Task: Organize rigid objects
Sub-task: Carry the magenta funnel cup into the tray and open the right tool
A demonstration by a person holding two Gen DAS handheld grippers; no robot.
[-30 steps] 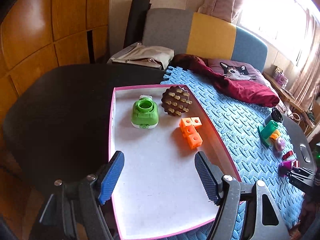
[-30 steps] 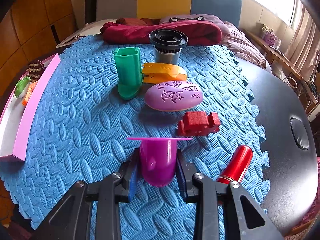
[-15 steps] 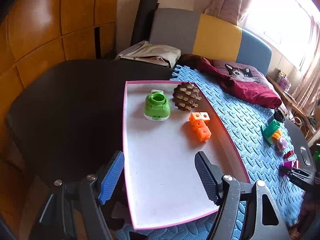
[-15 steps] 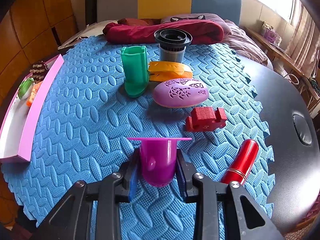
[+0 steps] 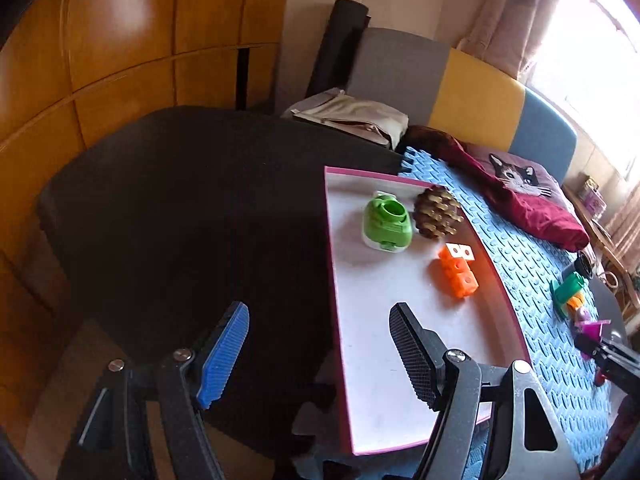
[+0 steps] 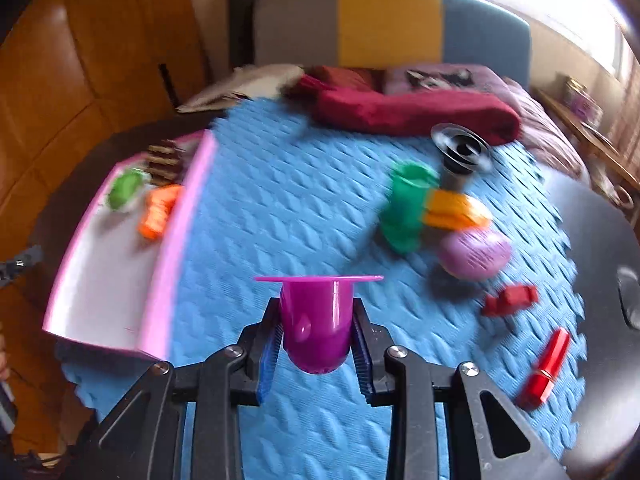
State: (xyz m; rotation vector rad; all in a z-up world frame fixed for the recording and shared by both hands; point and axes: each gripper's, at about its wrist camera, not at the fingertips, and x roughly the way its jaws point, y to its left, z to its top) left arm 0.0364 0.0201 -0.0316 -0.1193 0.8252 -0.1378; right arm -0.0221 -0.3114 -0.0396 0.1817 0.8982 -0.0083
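Purple flanged cup (image 6: 316, 320) riding toward the pink tray (image 6: 160, 280).
The right hand-held gripper (image 6: 316, 338) is clamping it, now lifted off the blue foam mat (image 6: 280, 208) and swinging trayward; the left hand-held gripper (image 5: 316, 354) is hanging open, empty, drifting off the tray's edge.

Setting, as I read it from my feeds: a home, bedroom or living room. Evidence: wooden wardrobe panelling (image 5: 120, 60); a grey, yellow and blue upholstered headboard (image 5: 472, 92); a cat-print cushion (image 5: 516, 176) and maroon blanket (image 6: 412, 112) beyond the desk's (image 5: 180, 208) far edge; curtained window (image 5: 592, 40).
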